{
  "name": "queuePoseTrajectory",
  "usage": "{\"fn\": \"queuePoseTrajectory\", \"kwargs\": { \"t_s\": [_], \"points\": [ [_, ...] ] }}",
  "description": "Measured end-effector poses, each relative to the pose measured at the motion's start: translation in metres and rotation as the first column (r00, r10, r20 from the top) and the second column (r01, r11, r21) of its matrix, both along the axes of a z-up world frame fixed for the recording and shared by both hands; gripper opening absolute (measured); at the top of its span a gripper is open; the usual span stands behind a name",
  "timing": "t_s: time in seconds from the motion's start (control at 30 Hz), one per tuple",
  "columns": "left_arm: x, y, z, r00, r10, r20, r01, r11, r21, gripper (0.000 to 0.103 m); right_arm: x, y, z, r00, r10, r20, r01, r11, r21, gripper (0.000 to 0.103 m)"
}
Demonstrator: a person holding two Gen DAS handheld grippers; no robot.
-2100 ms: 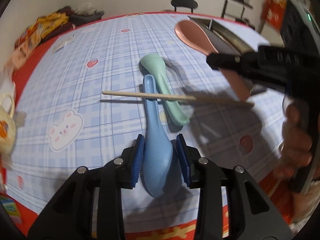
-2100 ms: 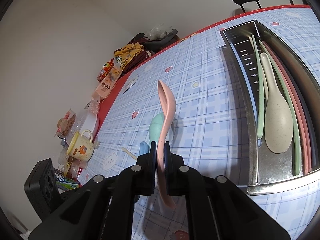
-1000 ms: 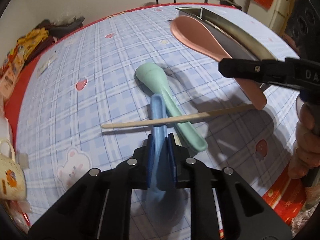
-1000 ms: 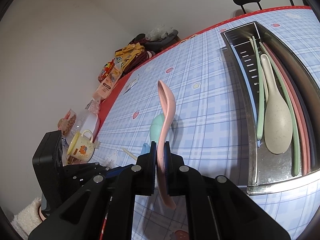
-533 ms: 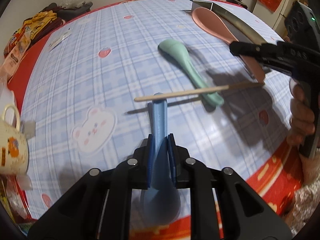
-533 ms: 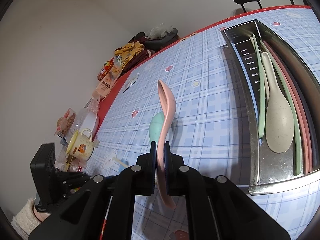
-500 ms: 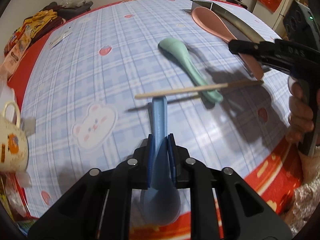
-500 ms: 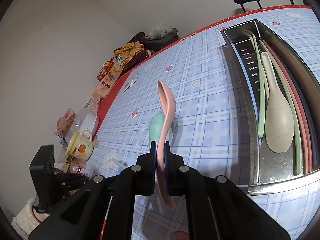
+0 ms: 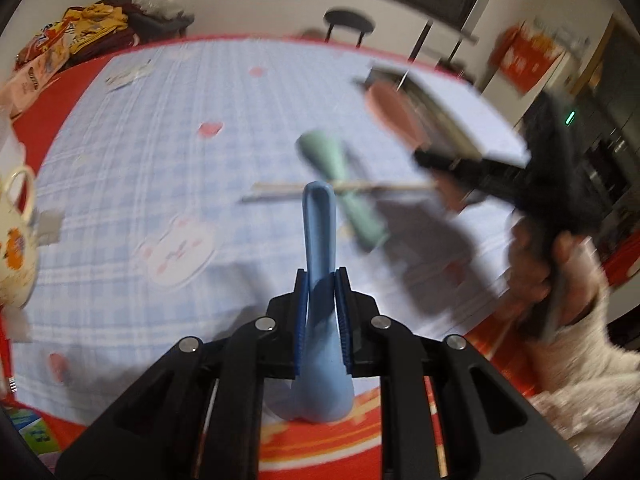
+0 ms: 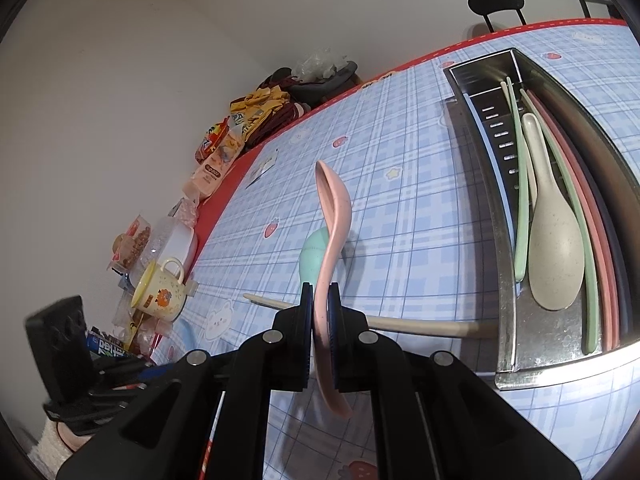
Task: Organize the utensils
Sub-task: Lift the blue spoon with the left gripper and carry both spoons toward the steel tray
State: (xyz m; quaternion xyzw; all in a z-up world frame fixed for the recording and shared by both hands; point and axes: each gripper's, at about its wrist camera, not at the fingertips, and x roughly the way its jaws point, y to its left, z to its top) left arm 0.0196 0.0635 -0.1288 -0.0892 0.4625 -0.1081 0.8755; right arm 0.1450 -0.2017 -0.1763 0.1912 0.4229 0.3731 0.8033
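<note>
- Spoons are held in both tools: the blue spoon is clamped at its neck, where handle meets bowl, by the left gripper, and the pink spoon is clamped edge-on near mid-handle by the right gripper.
- Both spoons are seen lifted clear of the checked tablecloth; bowls hang toward the cameras, handles point away.
- Left on the cloth are the green spoon and a wooden chopstick, which is laid across the green handle.
- The metal tray is seen to the right, already loaded with a beige spoon and long thin sticks in pale green and pink.
- The spoons are judged light, stiff, smooth plastic; little squeeze is needed, but slip or swivel between the pads is likely, since the heavier bowl end hangs free.
- A hold close to the bowl is judged best, as on the blue one; the pink one may pivot when tilted.
- The chopstick is judged thin, light and prone to rolling; a grasp near the middle, across its length, is suggested.
- The left view is blurred, so fine contact is not readable there.
</note>
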Motion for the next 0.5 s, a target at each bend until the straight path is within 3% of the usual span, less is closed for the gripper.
{"fn": "queuePoseTrajectory", "kwargs": {
  "t_s": [0.17, 0.33, 0.4, 0.5],
  "points": [
    [0.014, -0.019, 0.005, 0.998, -0.021, 0.060, 0.024, 0.999, -0.049, 0.017, 0.002, -0.003, -0.001, 1.000, -0.008, -0.006, 0.008, 1.000, 0.002, 0.008],
    [0.038, -0.026, -0.019, 1.000, -0.021, 0.011, 0.021, 0.999, -0.045, 0.016, 0.002, -0.004, -0.001, 1.000, -0.010, -0.007, 0.010, 1.000, 0.001, 0.008],
    [0.048, -0.026, -0.027, 1.000, -0.011, -0.005, 0.011, 0.999, -0.047, 0.005, 0.002, -0.005, -0.001, 1.000, -0.012, -0.007, 0.012, 1.000, 0.002, 0.008],
    [0.063, -0.027, -0.027, 1.000, -0.006, 0.008, 0.006, 0.999, -0.046, 0.005, 0.003, -0.006, 0.000, 1.000, -0.017, -0.008, 0.017, 1.000, 0.005, 0.008]
  ]
}}
